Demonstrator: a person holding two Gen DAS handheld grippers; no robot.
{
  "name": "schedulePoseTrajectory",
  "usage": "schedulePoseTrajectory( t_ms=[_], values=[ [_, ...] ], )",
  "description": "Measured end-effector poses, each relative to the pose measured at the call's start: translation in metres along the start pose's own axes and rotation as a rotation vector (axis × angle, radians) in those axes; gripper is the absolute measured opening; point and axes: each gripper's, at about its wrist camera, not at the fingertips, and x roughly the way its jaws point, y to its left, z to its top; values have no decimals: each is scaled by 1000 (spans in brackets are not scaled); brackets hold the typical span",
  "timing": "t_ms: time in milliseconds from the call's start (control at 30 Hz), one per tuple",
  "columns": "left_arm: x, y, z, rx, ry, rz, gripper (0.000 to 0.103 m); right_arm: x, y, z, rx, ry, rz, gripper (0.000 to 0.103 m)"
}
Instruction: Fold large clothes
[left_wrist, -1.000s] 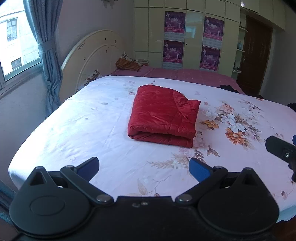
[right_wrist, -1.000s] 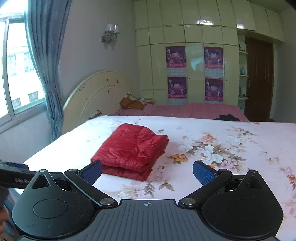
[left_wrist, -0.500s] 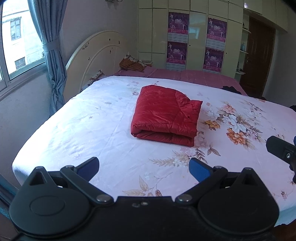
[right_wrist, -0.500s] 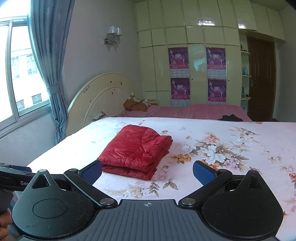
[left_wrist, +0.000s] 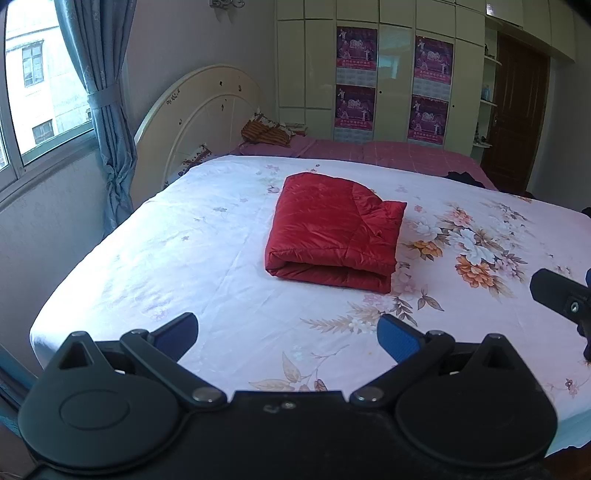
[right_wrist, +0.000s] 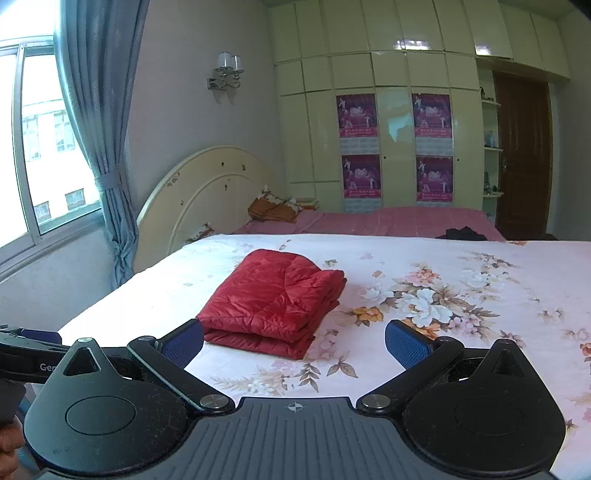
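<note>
A red quilted jacket lies folded into a thick rectangle on the floral bedsheet; it also shows in the right wrist view. My left gripper is open and empty, held above the near edge of the bed, well short of the jacket. My right gripper is open and empty, also back from the jacket at the bed's near side. Part of the right gripper shows at the right edge of the left wrist view.
A cream headboard stands at the left, with a blue curtain and window beside it. A pink bed with a striped bundle lies behind. Wardrobe doors and a brown door line the back wall.
Both grippers have drawn back and risen away from the folded jacket, which now looks smaller and farther. The jacket has not moved. Both grippers stay open.
</note>
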Motion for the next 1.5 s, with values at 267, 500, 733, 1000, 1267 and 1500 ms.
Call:
schedulePoseTrajectory(
  t_ms=[267, 500, 733, 1000, 1267, 1500],
  values=[
    [0, 0, 0, 0, 1, 3, 103, 2, 0, 0, 4, 1, 5, 103],
    [2, 0, 0, -2, 7, 2, 103, 5, 0, 0, 8, 4, 8, 103],
    [3, 0, 0, 4, 9, 3, 103, 7, -3, -2, 14, 10, 10, 103],
    [8, -2, 2, 6, 22, 2, 103, 10, -4, -2, 16, 18, 13, 103],
    [23, -4, 6, -2, 59, -11, 103, 23, -7, -1, 14, 35, 18, 103],
    [42, -6, 10, 1, 69, -43, 103, 39, -17, 1, 26, 58, 9, 103]
  ],
)
